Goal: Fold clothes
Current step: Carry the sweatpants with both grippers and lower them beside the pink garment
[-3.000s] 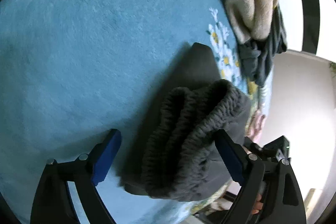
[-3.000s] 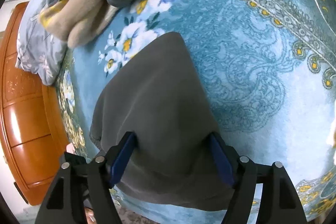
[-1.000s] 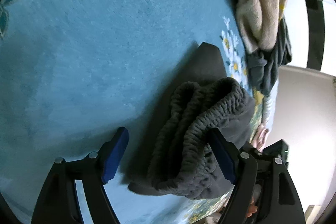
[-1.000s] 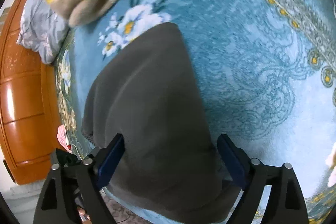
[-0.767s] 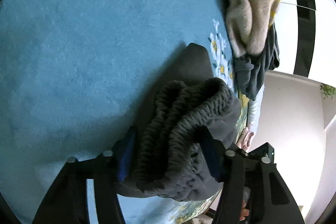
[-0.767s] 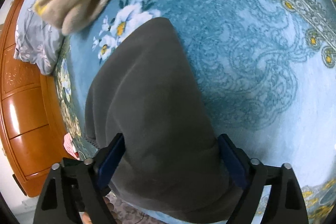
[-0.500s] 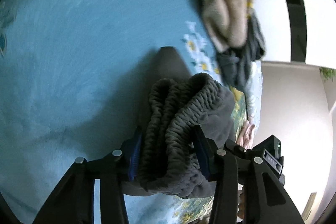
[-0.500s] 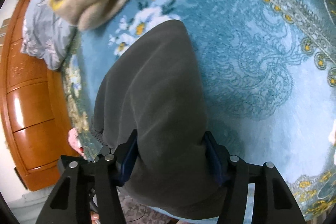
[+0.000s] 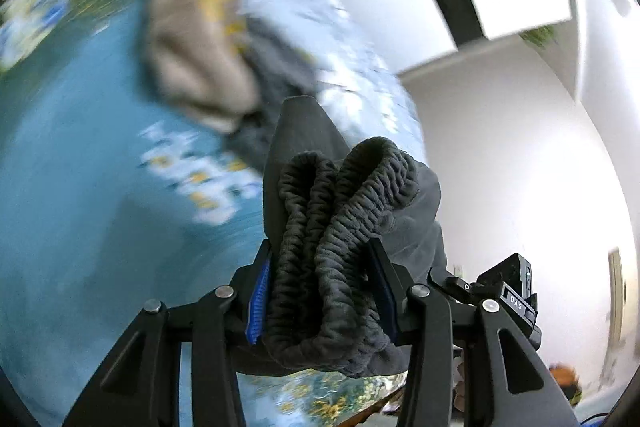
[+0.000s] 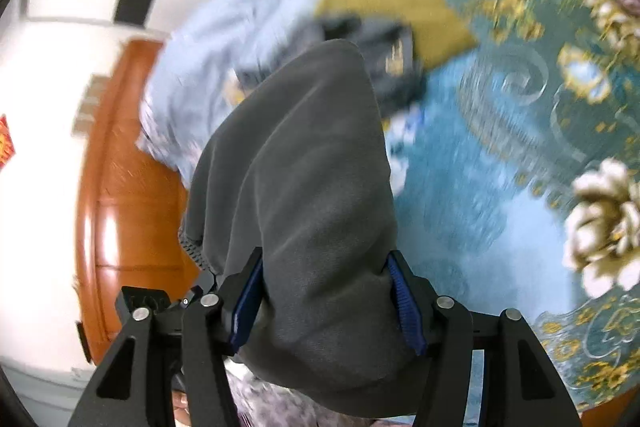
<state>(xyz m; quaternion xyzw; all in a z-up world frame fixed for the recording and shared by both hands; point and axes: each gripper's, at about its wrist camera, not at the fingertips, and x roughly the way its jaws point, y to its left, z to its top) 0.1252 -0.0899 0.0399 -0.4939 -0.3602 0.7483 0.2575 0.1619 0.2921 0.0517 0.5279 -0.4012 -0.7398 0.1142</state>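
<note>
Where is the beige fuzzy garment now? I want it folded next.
Left wrist view, upper left: the beige fuzzy garment lies on the blue floral bedspread, against a dark grey garment.

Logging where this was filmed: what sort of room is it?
Probably a bedroom: a blue flowered bedspread, a wooden headboard, and loose clothes piled on the bed.

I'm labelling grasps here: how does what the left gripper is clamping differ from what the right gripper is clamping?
The left gripper is shut on the ribbed elastic waistband of the dark grey garment, bunched into thick wrinkled ridges. The right gripper is shut on smooth, flat fabric of that garment, with no ribbing between its jaws. The waistband bulges over the left jaws; the right side's cloth drapes forward in one sheet. Both hold the same garment.
</note>
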